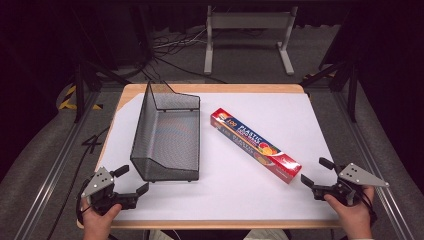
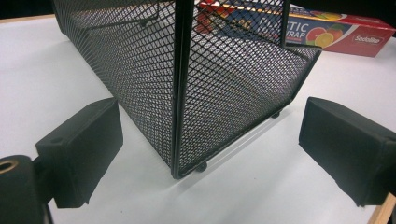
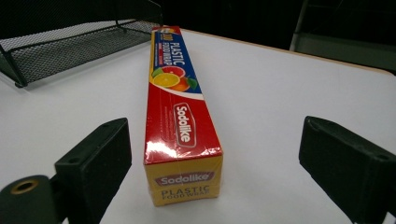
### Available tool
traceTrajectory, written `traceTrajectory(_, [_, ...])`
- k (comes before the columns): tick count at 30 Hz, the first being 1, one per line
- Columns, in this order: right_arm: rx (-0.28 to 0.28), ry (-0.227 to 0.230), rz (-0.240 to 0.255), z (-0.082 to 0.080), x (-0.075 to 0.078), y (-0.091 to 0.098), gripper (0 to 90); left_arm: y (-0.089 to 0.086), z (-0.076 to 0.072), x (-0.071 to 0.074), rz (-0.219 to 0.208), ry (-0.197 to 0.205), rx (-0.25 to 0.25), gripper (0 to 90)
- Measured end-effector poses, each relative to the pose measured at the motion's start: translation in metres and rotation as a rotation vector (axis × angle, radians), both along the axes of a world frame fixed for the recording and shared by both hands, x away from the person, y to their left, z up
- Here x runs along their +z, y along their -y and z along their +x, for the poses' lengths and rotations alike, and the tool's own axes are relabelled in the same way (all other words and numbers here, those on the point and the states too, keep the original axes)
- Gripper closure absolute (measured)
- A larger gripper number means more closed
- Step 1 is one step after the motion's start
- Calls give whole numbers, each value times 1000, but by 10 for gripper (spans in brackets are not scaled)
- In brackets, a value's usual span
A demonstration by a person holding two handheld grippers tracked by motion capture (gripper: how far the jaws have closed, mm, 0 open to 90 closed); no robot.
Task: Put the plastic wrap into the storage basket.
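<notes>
A black wire-mesh basket (image 1: 166, 135) stands on the white table cover, left of centre. To its right a long red box of plastic wrap (image 1: 255, 144) lies diagonally. My left gripper (image 1: 131, 180) is open at the table's front left, just short of the basket's near corner (image 2: 180, 154). At the front right my right gripper (image 1: 316, 172) is open too, its jaws wide apart just short of the box's near end (image 3: 184, 184). Neither touches anything.
The white sheet (image 1: 280, 117) covers a wooden table whose edge (image 1: 225, 223) runs along the front. A white metal stand (image 1: 247, 37) and cables lie on the floor beyond the table. Metal rails (image 1: 55, 165) flank both sides.
</notes>
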State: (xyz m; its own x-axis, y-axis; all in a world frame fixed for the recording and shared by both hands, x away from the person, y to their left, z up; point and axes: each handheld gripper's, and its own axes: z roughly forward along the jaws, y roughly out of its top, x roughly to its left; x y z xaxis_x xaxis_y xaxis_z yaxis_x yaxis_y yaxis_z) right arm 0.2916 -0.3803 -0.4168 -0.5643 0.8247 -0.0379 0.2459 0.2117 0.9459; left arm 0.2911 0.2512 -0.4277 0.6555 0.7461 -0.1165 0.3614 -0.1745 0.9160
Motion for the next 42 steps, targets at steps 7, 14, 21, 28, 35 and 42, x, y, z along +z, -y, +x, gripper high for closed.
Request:
traceTrajectory(7, [-2, 17, 1, -2, 4, 1, 96, 2, 1, 1, 0, 2, -2, 70])
traceTrajectory(14, [-35, -13, 7, 4, 11, -1, 74, 3, 0, 1, 14, 7, -4, 69])
traceTrajectory(21, [-23, -76, -33, 20, 22, -15, 112, 4, -1, 2, 16, 3, -5, 69])
traceTrajectory(28, [50, -148, -80, 47, 37, -33, 35, 4, -1, 1, 17, 4, -5, 70])
traceTrajectory(35, [75, -180, -106, 69, 53, -58, 62, 3, -2, 0, 24, 3, -2, 69])
traceTrajectory(42, [89, -176, -121, 91, 61, -78, 81, 2, -4, 0, 21, -1, 3, 70])
